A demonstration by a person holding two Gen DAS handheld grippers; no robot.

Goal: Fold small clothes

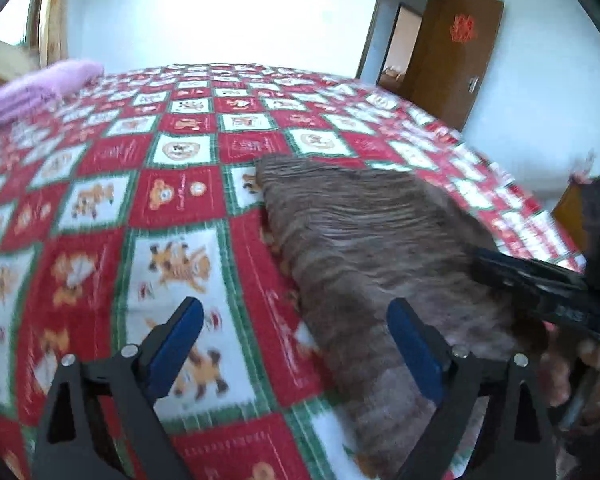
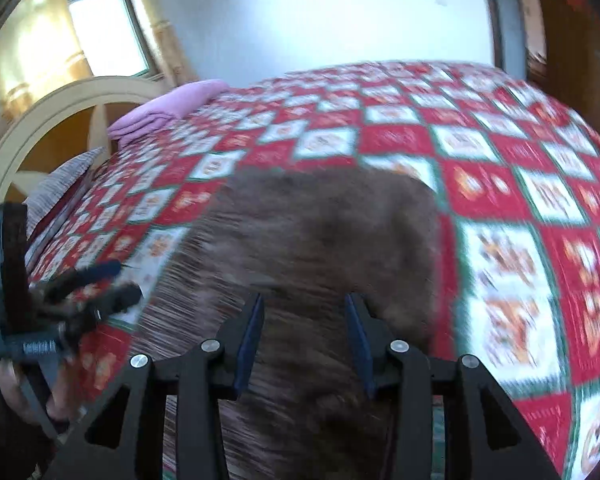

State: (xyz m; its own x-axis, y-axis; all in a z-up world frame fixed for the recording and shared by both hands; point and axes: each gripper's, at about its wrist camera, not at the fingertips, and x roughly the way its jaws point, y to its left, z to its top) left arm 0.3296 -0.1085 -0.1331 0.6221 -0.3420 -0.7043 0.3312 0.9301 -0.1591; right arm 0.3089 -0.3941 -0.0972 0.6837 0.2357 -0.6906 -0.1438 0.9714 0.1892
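A brown striped garment (image 1: 364, 240) lies flat on the red, white and green patchwork bedspread (image 1: 172, 208). My left gripper (image 1: 296, 320) is open and empty, with its right finger over the garment's left edge. The right gripper (image 1: 540, 288) shows at the right of this view, over the garment. In the right wrist view the garment (image 2: 320, 232) fills the middle, blurred. My right gripper (image 2: 304, 320) is open above it with nothing between the fingers. The left gripper (image 2: 92, 292) shows at the left, blurred.
A folded pink cloth (image 1: 40, 88) lies at the far left of the bed; it also shows in the right wrist view (image 2: 168, 108). A striped pillow (image 2: 60, 188) and a cream headboard (image 2: 60, 112) are at the left. A brown door (image 1: 452, 52) stands open beyond the bed.
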